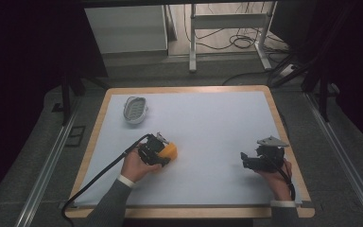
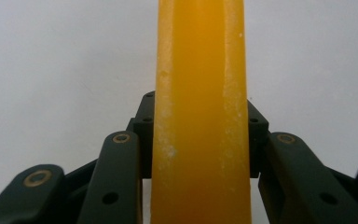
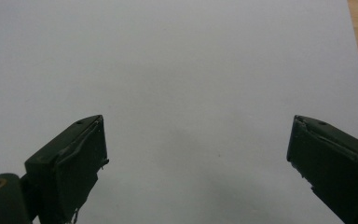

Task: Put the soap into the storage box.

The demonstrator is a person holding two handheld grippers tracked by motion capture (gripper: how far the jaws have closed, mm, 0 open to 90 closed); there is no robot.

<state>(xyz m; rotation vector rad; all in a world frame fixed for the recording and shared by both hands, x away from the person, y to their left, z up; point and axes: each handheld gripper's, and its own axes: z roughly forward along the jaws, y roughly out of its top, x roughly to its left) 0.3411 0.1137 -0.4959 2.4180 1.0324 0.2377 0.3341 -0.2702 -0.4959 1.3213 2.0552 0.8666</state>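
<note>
Left gripper view: left gripper (image 2: 200, 140) clamps orange block (image 2: 200, 93) (upright) | right gripper (image 3: 196, 154) agape

A yellow-orange soap bar (image 1: 169, 152), smooth and waxy with rounded edges, sits left of centre in the lower half of the high view, on the white table surface. In the left gripper view the bar (image 2: 200, 112) stands edge-on up the middle of the frame, faint whitish scuffs on its sides.
</note>
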